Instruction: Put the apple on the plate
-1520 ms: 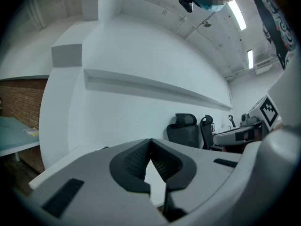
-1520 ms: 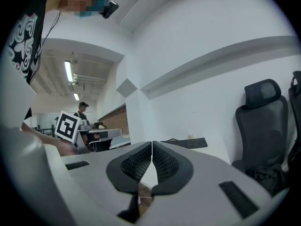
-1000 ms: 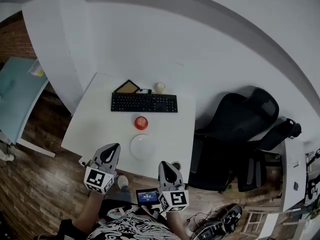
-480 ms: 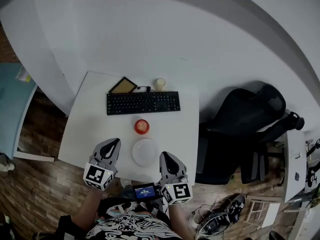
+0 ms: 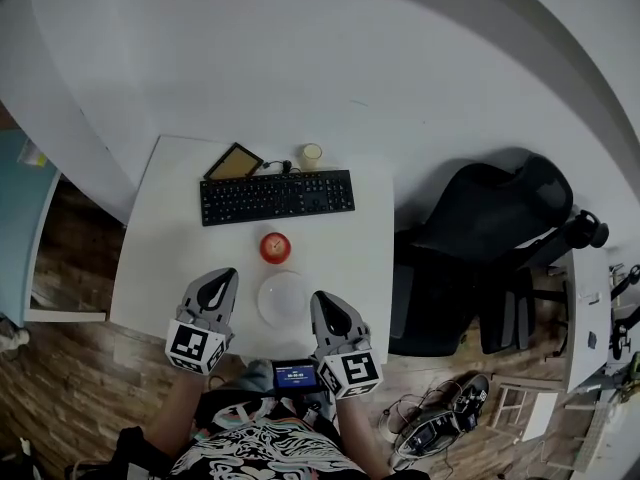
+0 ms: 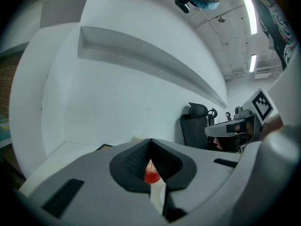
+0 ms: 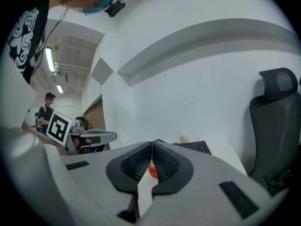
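Grey and pressed together on nothing, my left tool and right tool hover at the near edge of the white counter. Between them lies the round white plate, bare. Just beyond it sits the red apple, close to the rim but apart from it. I judge one tool must spread wide first, reach low over the plate and close around the apple's middle. Both flanks of the apple are open. The long black keyboard just behind it limits overshoot, and the black office chair crowds the counter's right edge.
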`<move>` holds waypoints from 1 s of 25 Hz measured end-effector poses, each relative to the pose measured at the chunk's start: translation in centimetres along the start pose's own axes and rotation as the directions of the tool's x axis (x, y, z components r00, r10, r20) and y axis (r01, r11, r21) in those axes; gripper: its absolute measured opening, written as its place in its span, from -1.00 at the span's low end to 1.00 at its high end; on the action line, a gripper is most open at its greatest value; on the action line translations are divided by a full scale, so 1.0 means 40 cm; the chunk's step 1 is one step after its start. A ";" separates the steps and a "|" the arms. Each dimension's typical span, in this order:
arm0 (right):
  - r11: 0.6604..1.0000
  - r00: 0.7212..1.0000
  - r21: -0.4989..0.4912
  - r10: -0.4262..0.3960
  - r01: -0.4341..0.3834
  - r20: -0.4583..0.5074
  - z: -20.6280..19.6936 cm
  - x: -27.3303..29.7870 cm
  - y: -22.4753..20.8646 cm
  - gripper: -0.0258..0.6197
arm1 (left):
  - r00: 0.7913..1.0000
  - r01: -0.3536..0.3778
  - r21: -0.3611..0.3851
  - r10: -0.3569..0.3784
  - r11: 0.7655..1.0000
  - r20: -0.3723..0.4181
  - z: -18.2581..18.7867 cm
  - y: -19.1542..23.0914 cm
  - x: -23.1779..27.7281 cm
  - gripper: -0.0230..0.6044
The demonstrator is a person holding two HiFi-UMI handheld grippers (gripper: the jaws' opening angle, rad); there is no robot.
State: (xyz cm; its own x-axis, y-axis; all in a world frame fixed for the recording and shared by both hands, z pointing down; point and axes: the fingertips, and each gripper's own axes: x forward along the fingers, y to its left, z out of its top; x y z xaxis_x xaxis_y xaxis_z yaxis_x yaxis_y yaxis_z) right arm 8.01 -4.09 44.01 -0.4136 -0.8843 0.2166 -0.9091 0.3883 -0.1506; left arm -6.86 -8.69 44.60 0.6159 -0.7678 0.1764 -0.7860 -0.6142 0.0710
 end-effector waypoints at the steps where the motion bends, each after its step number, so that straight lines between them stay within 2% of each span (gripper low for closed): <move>1: 1.000 1.000 0.004 -0.001 0.001 -0.009 -0.004 0.010 -0.005 -0.83 | 1.000 0.002 0.002 -0.002 1.000 -0.001 -0.001 0.001 0.005 -0.88; 4: 1.000 1.000 0.013 -0.003 0.003 -0.020 -0.008 0.037 -0.018 -0.83 | 1.000 0.002 0.000 -0.002 1.000 -0.016 -0.014 0.006 0.017 -0.88; 12: 0.998 0.995 -0.059 0.003 -0.009 -0.104 -0.067 0.132 -0.026 -0.83 | 0.998 -0.002 -0.011 0.001 1.000 -0.063 -0.082 0.035 0.061 -0.88; 21: 0.999 0.988 -0.047 0.007 -0.015 -0.157 -0.125 0.214 -0.039 -0.83 | 0.994 0.002 -0.017 -0.004 1.000 -0.108 -0.148 0.067 0.103 -0.88; 25: 0.998 0.982 -0.064 0.012 -0.024 -0.191 -0.153 0.250 -0.037 -0.83 | 0.993 0.039 0.023 -0.036 0.999 -0.108 -0.164 0.050 0.126 -0.88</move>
State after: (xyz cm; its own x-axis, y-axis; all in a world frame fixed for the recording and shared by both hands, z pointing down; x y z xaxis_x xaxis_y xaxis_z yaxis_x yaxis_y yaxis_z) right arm 4.90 -11.92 52.32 -0.4260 -0.8141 0.3947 -0.9000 0.4257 -0.0934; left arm -5.68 -12.60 52.09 0.6346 -0.7207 0.2791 -0.7598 -0.6478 0.0548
